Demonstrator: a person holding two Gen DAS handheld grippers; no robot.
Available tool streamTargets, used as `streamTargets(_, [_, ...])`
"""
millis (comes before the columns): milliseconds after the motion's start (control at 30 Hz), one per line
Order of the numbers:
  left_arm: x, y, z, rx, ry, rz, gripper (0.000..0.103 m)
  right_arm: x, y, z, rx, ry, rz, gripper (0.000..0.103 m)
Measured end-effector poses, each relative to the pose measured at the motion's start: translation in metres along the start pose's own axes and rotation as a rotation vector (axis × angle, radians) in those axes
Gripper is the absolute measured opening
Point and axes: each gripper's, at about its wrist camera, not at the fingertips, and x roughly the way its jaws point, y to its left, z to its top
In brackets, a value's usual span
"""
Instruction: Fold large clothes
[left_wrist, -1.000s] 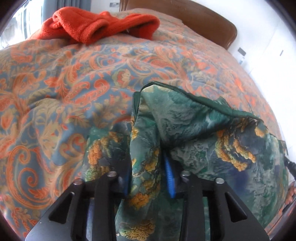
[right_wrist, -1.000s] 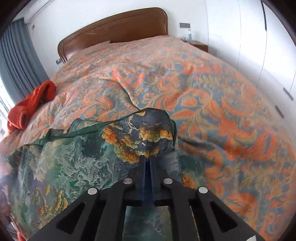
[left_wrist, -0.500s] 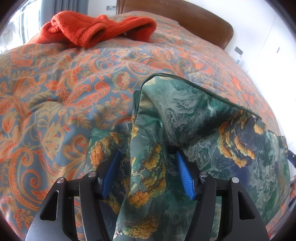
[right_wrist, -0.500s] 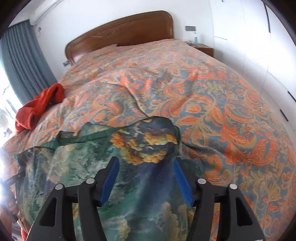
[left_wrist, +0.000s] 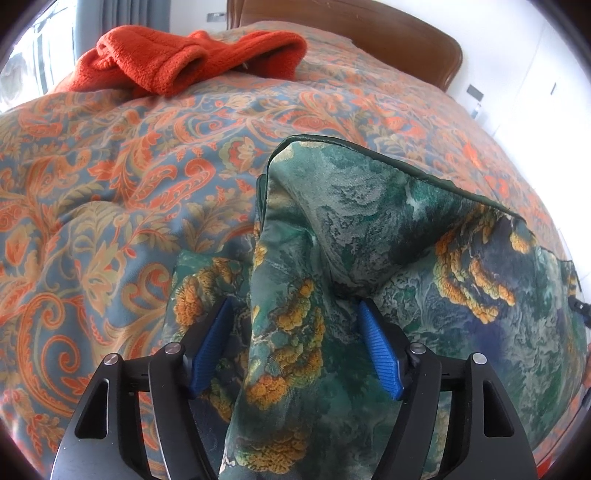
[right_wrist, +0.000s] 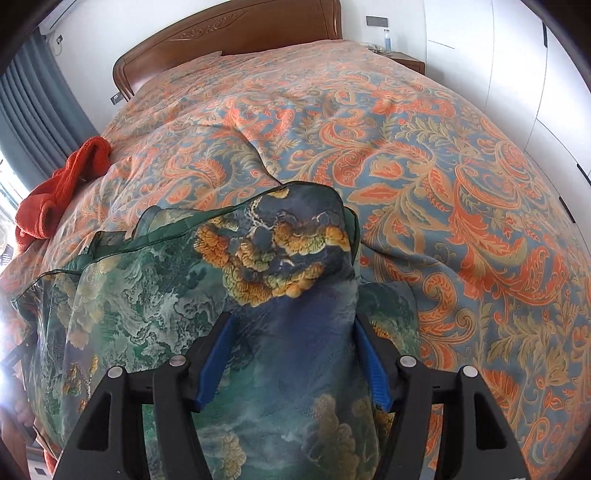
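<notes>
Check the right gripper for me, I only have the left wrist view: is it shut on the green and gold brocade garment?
Observer: No. The right gripper is open. Its blue ribbed pads stand apart, with a fold of the green and gold brocade garment between them.
Operator: What's on the bed to the right of that fold?
Observer: Past a small flap of the garment, only the orange and blue paisley bedspread shows there.
Operator: Anything beside the brown wooden headboard at its right end?
Observer: A brown wooden nightstand with a small bottle standing on it.
</notes>
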Motion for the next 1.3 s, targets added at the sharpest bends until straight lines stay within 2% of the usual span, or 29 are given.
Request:
streamTargets(267, [0.001, -0.001, -0.001, 0.004, -0.001, 0.002, 0.074, 0.004, -0.003, 0.0, 0.008, 0.006, 0.004, 0.064])
streamTargets(333, [0.001, 0.0, -0.002, 0.002, -0.002, 0.0, 0.074, 0.003, 0.0, -0.001, -0.031, 0.004, -0.014, 0.038])
streamTargets(367, [0.0, 0.0, -0.002, 0.0, -0.003, 0.0, 0.074, 0.003, 0.007, -0.002, -0.088, 0.004, -0.054, 0.017])
streamTargets(400, [-0.002, 0.0, -0.003, -0.003, -0.01, 0.003, 0.074, -0.001, 0.013, -0.003, -0.126, -0.016, -0.087, 0.012])
streamTargets(467, [-0.007, 0.0, -0.005, -0.003, -0.031, 0.006, 0.075, -0.016, 0.029, -0.004, -0.197, -0.084, -0.135, 0.01])
streamTargets(567, [-0.003, -0.003, -0.007, 0.009, -0.036, 0.008, 0.081, -0.042, 0.035, 0.002, -0.193, -0.205, -0.145, 0.01])
streamTargets(600, [0.001, -0.003, -0.007, 0.003, -0.027, 0.007, 0.085, -0.038, 0.031, 0.004, -0.182, -0.2, -0.155, 0.01])
streamTargets(733, [0.015, 0.0, -0.005, -0.033, 0.025, -0.008, 0.091, 0.028, 0.012, 0.0, -0.144, -0.042, -0.186, 0.01])
streamTargets(767, [0.014, 0.0, -0.005, -0.033, 0.024, -0.003, 0.091, 0.042, 0.013, -0.006, -0.152, -0.023, -0.189, 0.012])
streamTargets(833, [0.007, -0.001, -0.007, -0.025, 0.016, 0.013, 0.09, 0.047, 0.017, -0.011, -0.161, -0.044, -0.194, 0.016])
streamTargets(933, [-0.022, -0.006, -0.011, 0.002, -0.015, 0.03, 0.09, 0.032, 0.014, -0.011, -0.152, -0.085, -0.166, 0.025])
streamTargets(1000, [-0.044, -0.009, -0.015, 0.008, -0.059, 0.007, 0.09, 0.008, 0.002, -0.007, -0.112, -0.13, -0.111, 0.052])
streamTargets(1033, [-0.055, -0.011, -0.016, 0.011, -0.083, -0.012, 0.092, -0.008, -0.004, -0.007, -0.089, -0.175, -0.084, 0.055])
streamTargets(1133, [-0.067, -0.026, -0.007, 0.026, -0.122, -0.052, 0.094, -0.051, -0.007, -0.01, -0.085, -0.293, -0.061, 0.057])
streamTargets(1200, [-0.059, -0.041, 0.01, 0.05, -0.126, -0.076, 0.094, -0.064, -0.001, -0.009, -0.108, -0.301, -0.015, 0.057])
streamTargets(1300, [-0.032, -0.059, 0.038, 0.074, -0.163, -0.048, 0.094, -0.06, 0.017, -0.002, -0.118, -0.245, 0.1, 0.057])
